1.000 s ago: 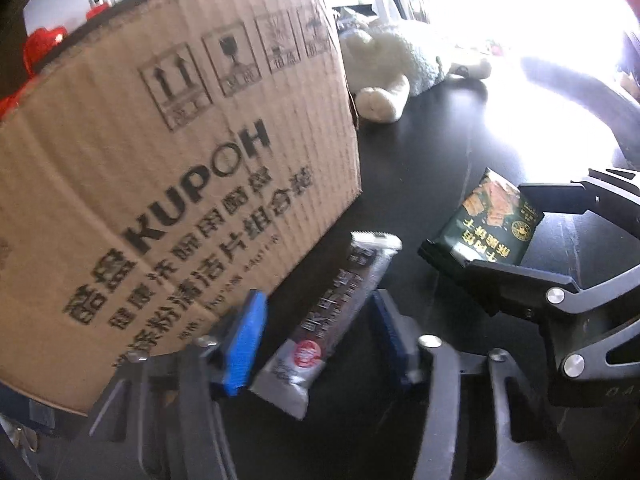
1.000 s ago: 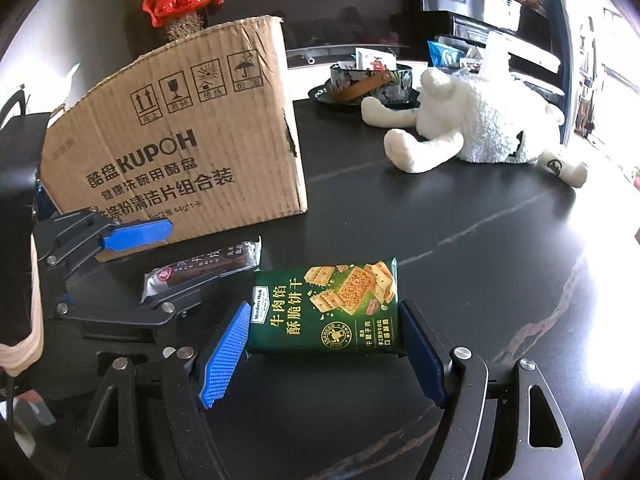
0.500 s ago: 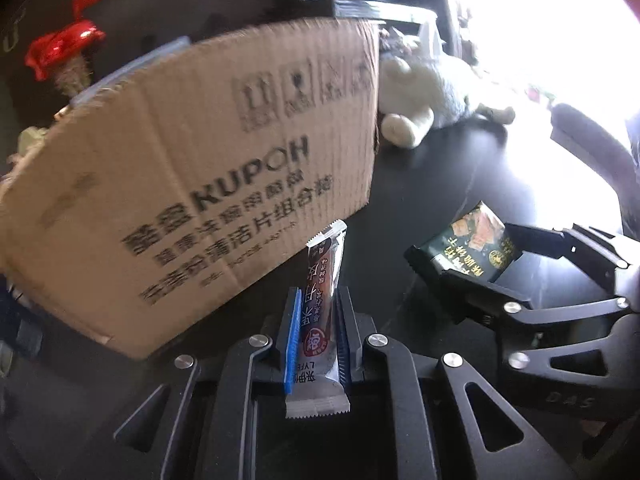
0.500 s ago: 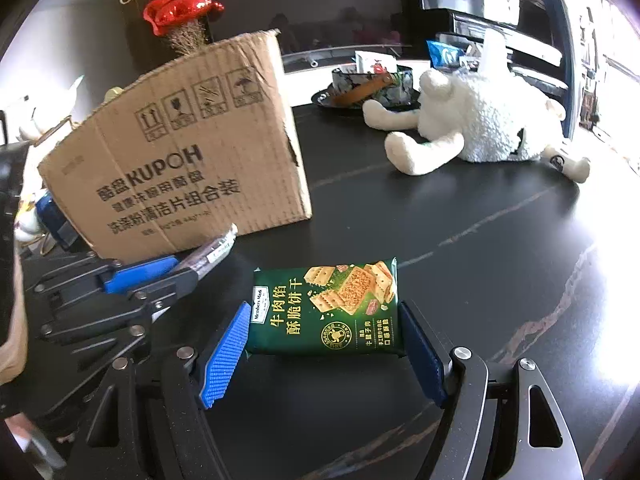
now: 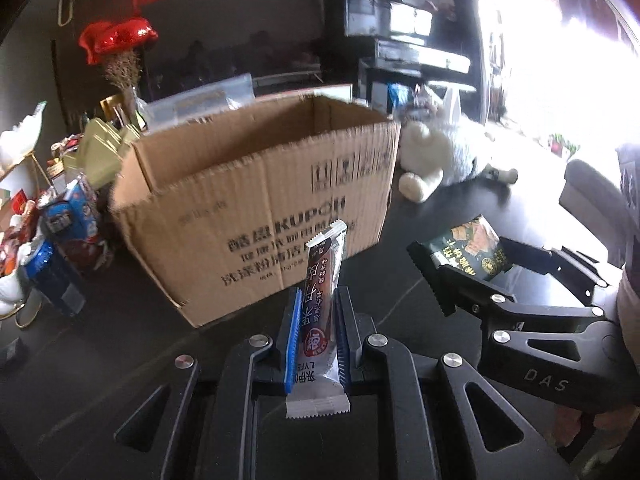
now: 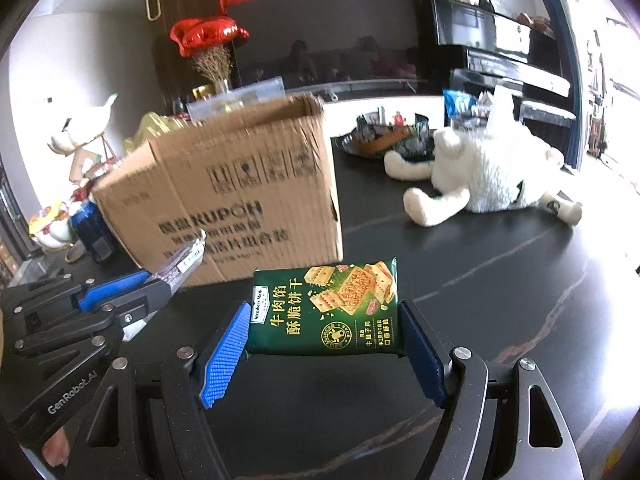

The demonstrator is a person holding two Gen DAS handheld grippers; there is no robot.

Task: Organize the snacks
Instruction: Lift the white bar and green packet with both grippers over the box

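Observation:
My left gripper is shut on a long silver and dark snack bar, held upright above the black table in front of the open cardboard box. It also shows in the right wrist view, with the bar's tip sticking out. My right gripper is shut on a green cracker packet, held flat and lifted off the table to the right of the box. The packet also shows in the left wrist view.
A white plush toy lies on the black table to the right. A dark bowl of snacks stands behind it. Blue cans and packets crowd the table left of the box.
My left gripper closed on the snack bar and lifted it from the table. Both grippers have risen, so the box's open top now shows. The cracker packet has come up off the table.

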